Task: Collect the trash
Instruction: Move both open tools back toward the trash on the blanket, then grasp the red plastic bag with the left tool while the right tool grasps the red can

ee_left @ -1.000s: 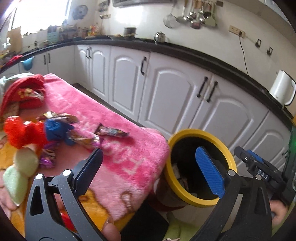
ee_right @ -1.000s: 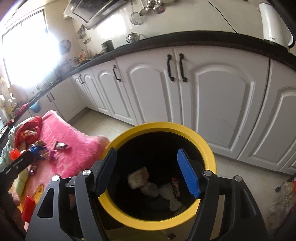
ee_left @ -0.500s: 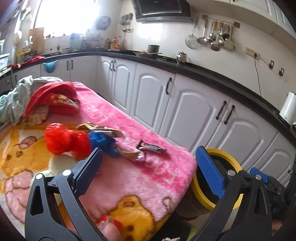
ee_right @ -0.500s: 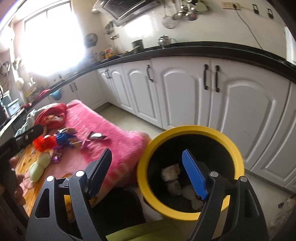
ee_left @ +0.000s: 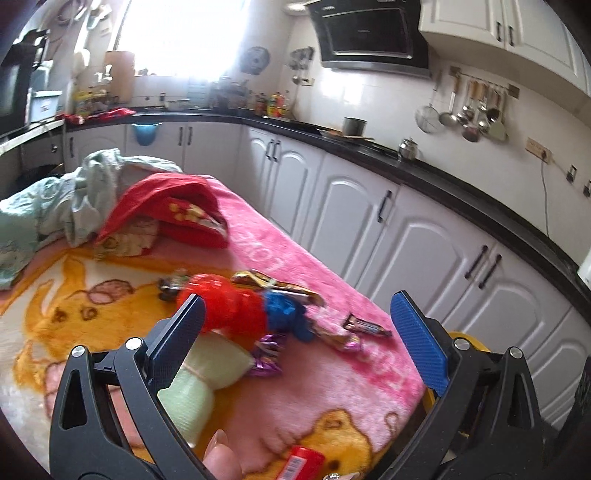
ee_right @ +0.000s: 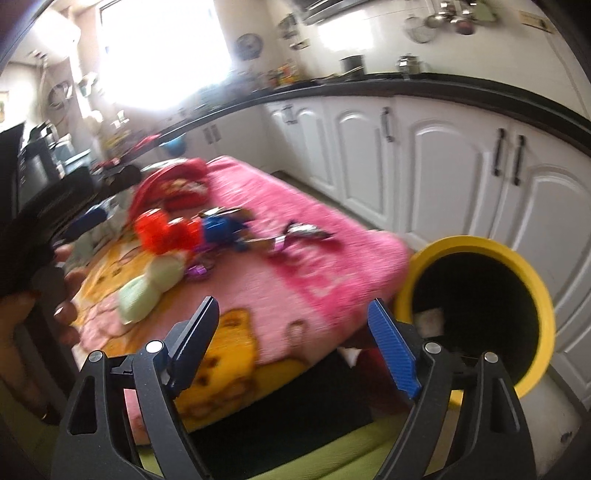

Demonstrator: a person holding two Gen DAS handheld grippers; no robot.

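L gripper (ee_left: 295, 332) wide, empty | R gripper (ee_right: 291, 343) opening, empty | both swung bin (ee_right: 532, 273)→blanket (ee_left: 332, 387)

A home kitchen. White cabinets (ee_left: 417, 236) under a black worktop (ee_left: 461, 188); range hood (ee_left: 369, 35) above; utensils (ee_left: 469, 114) hung on the tiled wall.

The right claw (ee_right: 293, 345) is opening, empty, at lower centre. Candy wrappers (ee_right: 303, 232) lie on the pink blanket (ee_right: 295, 273); the yellow-rimmed bin (ee_right: 532, 291) stands at right.
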